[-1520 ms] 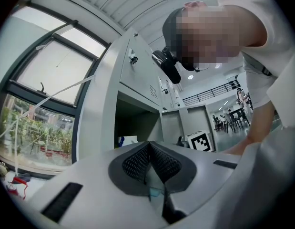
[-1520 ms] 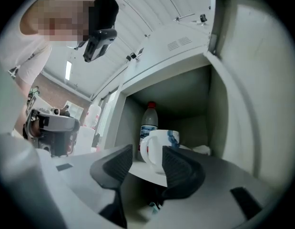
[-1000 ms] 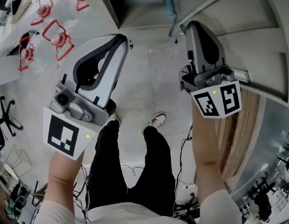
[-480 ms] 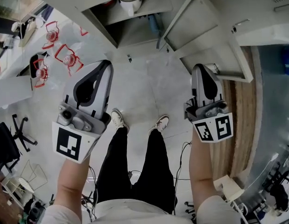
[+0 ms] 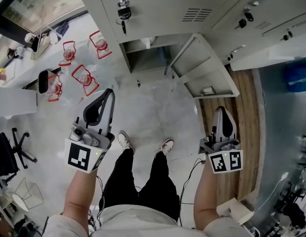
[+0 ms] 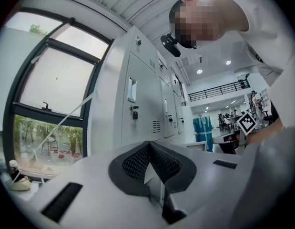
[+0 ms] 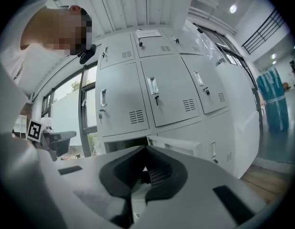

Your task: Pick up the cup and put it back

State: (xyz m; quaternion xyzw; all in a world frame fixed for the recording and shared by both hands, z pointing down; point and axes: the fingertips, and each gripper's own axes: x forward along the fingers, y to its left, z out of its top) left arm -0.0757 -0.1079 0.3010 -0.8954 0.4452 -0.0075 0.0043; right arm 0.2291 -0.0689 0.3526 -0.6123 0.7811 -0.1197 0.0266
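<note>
Both left tongs [image 5: 110,92] and right tongs [image 5: 221,110] shut, empty.

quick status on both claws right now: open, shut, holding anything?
Left claw: closed, nothing held.
Right claw: closed, nothing held.

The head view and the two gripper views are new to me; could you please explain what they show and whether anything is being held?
A standing person holds a two-jaw gripper in each hand. The head view looks down from their head at the left gripper, the right gripper, their shoes and the floor, before grey lockers; one low locker door stands open. Each gripper view looks along its own jaws toward the lockers. Both grippers are shut and empty. No cup shows anywhere.
</note>
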